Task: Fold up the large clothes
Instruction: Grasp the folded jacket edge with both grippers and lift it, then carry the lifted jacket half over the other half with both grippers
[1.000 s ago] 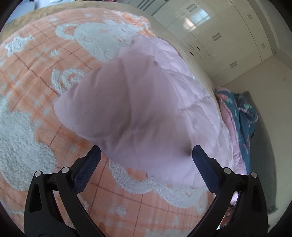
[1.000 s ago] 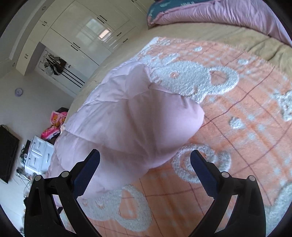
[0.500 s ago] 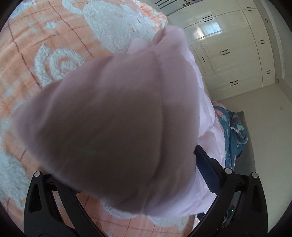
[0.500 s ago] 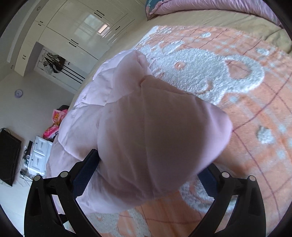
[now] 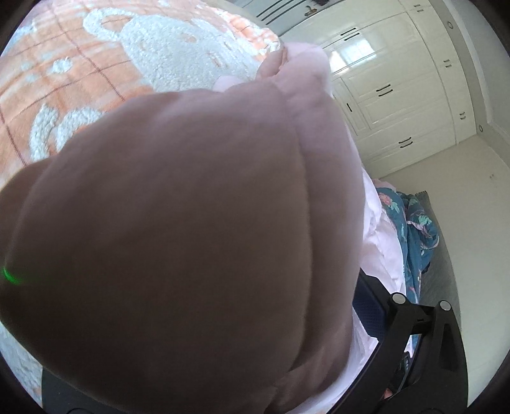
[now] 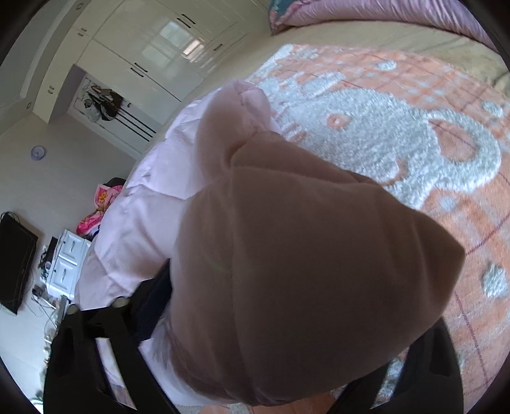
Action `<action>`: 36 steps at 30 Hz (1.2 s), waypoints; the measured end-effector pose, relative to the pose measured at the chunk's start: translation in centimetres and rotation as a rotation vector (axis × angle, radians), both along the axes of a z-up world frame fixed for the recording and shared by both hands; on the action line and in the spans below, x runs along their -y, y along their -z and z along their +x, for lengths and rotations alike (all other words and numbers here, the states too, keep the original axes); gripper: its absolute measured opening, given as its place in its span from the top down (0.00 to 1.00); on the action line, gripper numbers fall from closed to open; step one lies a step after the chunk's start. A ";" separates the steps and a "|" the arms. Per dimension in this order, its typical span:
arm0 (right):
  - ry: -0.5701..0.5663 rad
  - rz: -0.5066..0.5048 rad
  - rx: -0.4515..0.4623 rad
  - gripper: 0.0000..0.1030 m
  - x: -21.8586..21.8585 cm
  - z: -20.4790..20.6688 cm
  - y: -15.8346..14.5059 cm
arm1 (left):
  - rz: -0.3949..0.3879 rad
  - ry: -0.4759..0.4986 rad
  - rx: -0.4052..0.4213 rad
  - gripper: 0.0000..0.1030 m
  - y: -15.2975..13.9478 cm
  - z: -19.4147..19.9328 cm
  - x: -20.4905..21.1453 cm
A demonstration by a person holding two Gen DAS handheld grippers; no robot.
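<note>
A pale pink quilted padded jacket [image 5: 178,242] lies on an orange blanket with white bears [image 5: 95,79]. Its hood end fills most of the left wrist view, sitting between the spread fingers of my left gripper [image 5: 223,366]; only the right finger [image 5: 369,305] shows. In the right wrist view the same hood [image 6: 302,280] bulges between the spread fingers of my right gripper [image 6: 287,350]; the left finger [image 6: 153,296] shows, the right one is mostly hidden. Both jaws stand wide around the fabric, not clamped.
White wardrobes [image 5: 398,79] stand beyond the bed. A blue floral quilt [image 5: 411,235] hangs by the bed's edge. A pink quilt [image 6: 366,12] lies at the bed's far side. A TV [image 6: 14,261] and a small white cabinet [image 6: 68,264] stand on the floor.
Both grippers have moved forward onto the jacket's hood. The fabric now fills the space between the fingers and covers most of each view.
</note>
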State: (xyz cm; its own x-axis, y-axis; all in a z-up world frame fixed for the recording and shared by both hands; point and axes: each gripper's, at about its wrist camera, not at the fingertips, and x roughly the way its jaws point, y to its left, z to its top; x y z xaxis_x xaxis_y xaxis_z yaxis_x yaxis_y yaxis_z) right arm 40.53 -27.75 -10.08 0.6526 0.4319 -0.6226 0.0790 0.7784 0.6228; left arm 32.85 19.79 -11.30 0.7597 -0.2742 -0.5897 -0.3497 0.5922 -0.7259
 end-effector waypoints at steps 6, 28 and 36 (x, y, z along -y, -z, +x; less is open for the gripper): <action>-0.053 -0.070 0.068 0.52 -1.2 -0.2 -1.5 | 0.062 0.011 0.026 0.27 -1.0 0.2 0.9; -0.165 -0.302 0.340 0.71 -5.1 -4.5 -8.0 | 0.387 0.085 0.115 0.70 -8.0 0.1 4.0; -0.187 -0.341 0.419 0.72 -5.8 -6.9 -10.3 | 0.441 0.103 0.167 0.70 -10.3 -1.7 5.0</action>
State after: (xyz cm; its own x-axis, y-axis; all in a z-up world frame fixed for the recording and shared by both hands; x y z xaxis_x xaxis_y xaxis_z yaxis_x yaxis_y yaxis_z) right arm 33.65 -21.97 0.23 0.8055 0.3837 -0.4515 -0.2790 0.9178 0.2823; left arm 31.17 14.84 -0.97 0.8361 -0.1040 -0.5386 -0.1731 0.8817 -0.4389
